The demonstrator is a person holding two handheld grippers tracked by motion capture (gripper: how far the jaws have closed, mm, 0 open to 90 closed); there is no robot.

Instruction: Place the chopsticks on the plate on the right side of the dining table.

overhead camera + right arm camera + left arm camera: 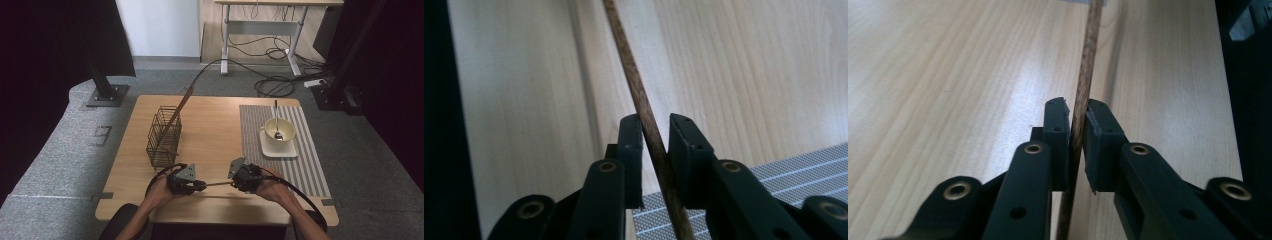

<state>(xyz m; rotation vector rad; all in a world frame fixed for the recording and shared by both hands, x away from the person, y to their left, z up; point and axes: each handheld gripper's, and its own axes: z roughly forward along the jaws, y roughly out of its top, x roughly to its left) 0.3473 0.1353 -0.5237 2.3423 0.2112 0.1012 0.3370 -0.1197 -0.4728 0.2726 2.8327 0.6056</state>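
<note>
- High view: a thin wooden stick (216, 183) lay crosswise between the left tongs (200, 185) and right tongs (232, 182), low over the counter (215, 130).
- Left gripper view: the left tongs (1077, 145) clasped the stick (1087, 65) running straight ahead.
- Right gripper view: the right tongs (655, 145) pinched the stick (631, 75); slight gap.

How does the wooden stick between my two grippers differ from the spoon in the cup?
The wooden stick lies roughly level just above the table, while the spoon stands steeply in the cup. The stick is brown wood; the spoon is shiny metal. The stick sits between the jaws of the left gripper and right gripper; the spoon is untouched. Both are long and thin.
</note>
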